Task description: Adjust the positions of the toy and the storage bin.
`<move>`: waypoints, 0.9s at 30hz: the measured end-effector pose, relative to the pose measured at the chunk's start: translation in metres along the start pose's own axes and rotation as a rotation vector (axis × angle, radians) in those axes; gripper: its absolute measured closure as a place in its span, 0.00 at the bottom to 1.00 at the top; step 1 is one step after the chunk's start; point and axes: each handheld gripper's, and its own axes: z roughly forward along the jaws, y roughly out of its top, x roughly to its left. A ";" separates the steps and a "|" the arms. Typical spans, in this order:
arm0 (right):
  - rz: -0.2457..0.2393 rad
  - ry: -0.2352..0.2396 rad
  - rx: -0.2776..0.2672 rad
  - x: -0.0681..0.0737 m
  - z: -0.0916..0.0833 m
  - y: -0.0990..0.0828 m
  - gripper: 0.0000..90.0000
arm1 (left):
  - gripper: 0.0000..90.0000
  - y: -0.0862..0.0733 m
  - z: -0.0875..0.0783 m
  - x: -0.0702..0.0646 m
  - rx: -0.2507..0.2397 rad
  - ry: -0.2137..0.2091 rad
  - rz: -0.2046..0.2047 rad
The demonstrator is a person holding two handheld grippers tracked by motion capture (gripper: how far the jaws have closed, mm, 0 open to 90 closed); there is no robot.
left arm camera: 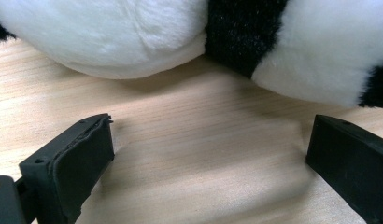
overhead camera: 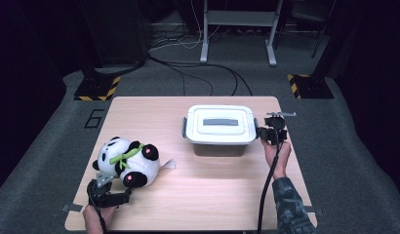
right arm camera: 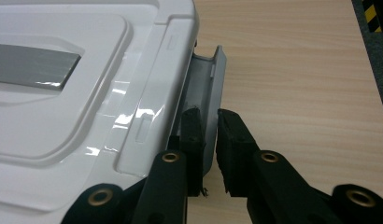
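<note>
Right tool (right arm camera: 209,140): jaws closed on the grey side latch (right arm camera: 209,88) of the white lidded storage box (overhead camera: 220,127); in the right gripper view one pad sits on each face of the latch flap, pressing it. The latch stands out from the box's end wall, directly ahead of the tool's tips. The box lies just beyond and to the inner side of this tool, lid on, with a grey inset panel (overhead camera: 222,122) along the lid's middle. A matching grey latch (overhead camera: 185,127) shows on the box's far end, away from the tool.

Left tool (left arm camera: 206,154): jaws spread wide, nothing between the pads, bare wood under them. Plush panda (overhead camera: 126,161), white and black with a green ribbon, lies on its side just ahead of the tips, apart from both pads; in the left gripper view its white belly and a black band fill the upper part.

Surface (overhead camera: 198,195): pale wood, carrying both items; panda and box well apart.

Surroundings: grey floor, a "6" marked beside the surface's far left corner, yellow-black striped stand feet and loose cables beyond.
</note>
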 end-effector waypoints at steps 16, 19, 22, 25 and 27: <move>-0.107 0.117 -0.059 -0.006 -0.036 -0.018 0.66 | 0.00 0.000 0.000 0.000 0.001 -0.001 0.000; -0.177 0.118 -0.066 -0.002 -0.042 -0.013 0.52 | 0.00 0.000 0.000 0.000 0.002 0.001 0.001; -0.232 0.142 -0.065 0.004 -0.046 -0.009 0.39 | 0.00 0.000 0.000 0.000 0.001 0.002 0.000; -0.267 0.156 -0.057 0.013 -0.045 -0.003 0.21 | 0.00 0.000 0.000 0.000 0.001 0.002 -0.001; -0.284 0.162 -0.051 0.020 -0.043 0.000 0.16 | 0.00 0.000 0.000 0.000 0.001 0.002 0.000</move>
